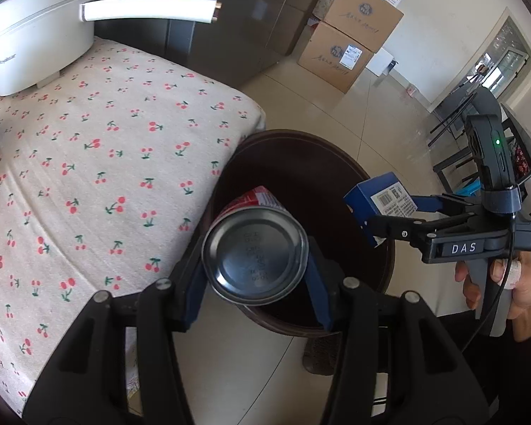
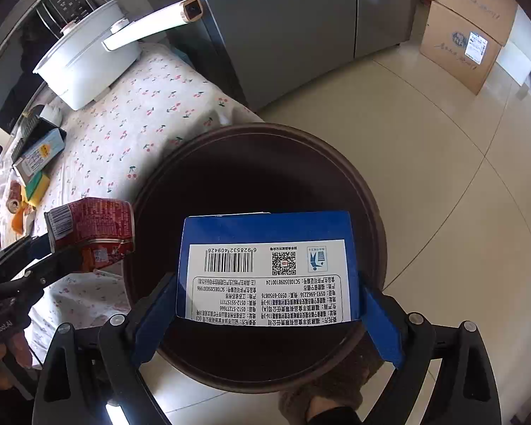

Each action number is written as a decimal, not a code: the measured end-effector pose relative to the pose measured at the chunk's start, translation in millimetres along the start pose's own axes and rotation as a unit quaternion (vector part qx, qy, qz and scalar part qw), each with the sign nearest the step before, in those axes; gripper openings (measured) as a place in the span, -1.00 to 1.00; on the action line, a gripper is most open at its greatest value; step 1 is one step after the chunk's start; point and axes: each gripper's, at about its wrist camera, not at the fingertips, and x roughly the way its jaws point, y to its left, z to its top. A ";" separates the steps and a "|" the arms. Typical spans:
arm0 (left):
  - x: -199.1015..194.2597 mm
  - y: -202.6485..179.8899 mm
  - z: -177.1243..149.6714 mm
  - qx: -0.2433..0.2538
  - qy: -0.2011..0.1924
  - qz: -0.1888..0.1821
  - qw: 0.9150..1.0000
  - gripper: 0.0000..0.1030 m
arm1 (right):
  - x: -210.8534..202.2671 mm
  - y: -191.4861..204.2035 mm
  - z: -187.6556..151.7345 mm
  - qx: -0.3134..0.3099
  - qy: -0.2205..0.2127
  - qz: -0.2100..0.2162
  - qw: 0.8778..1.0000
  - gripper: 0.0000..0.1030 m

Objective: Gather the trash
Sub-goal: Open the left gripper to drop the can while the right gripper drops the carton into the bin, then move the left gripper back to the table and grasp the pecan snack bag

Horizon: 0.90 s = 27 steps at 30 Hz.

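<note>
My left gripper (image 1: 255, 258) is shut on a red drink can (image 1: 255, 249), its silver base facing the camera, held over the near rim of a dark brown round bin (image 1: 378, 269). From the right wrist view the same can (image 2: 92, 230) shows at the left, beside the bin (image 2: 375, 219). My right gripper (image 2: 269, 297) is shut on a blue carton (image 2: 265, 269) with a white barcode label, hanging right above the bin's dark mouth. In the left wrist view that carton (image 1: 378, 202) and the right gripper (image 1: 389, 216) hover over the bin's right side.
A table with a cherry-print cloth (image 1: 99, 163) stands left of the bin, bearing a white pot (image 1: 35, 35) and, further along, a box and sponges (image 2: 39, 163). A grey fridge (image 2: 283, 17) and stacked cardboard boxes (image 1: 350, 35) stand behind. A slippered foot (image 2: 322, 400) is beside the bin.
</note>
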 end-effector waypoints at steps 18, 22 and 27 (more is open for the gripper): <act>-14.8 11.6 -0.9 0.008 -0.006 0.083 0.997 0.98 | 4.6 0.0 -1.7 0.001 0.011 -0.007 1.000 0.89; -25.8 21.7 -5.8 0.004 -0.007 0.107 0.994 0.99 | 6.3 2.8 -0.1 0.002 0.016 -0.023 1.000 0.94; -41.5 39.3 -10.3 -0.014 -0.007 0.122 0.992 0.99 | 4.9 8.9 1.0 0.005 0.022 -0.020 1.000 0.98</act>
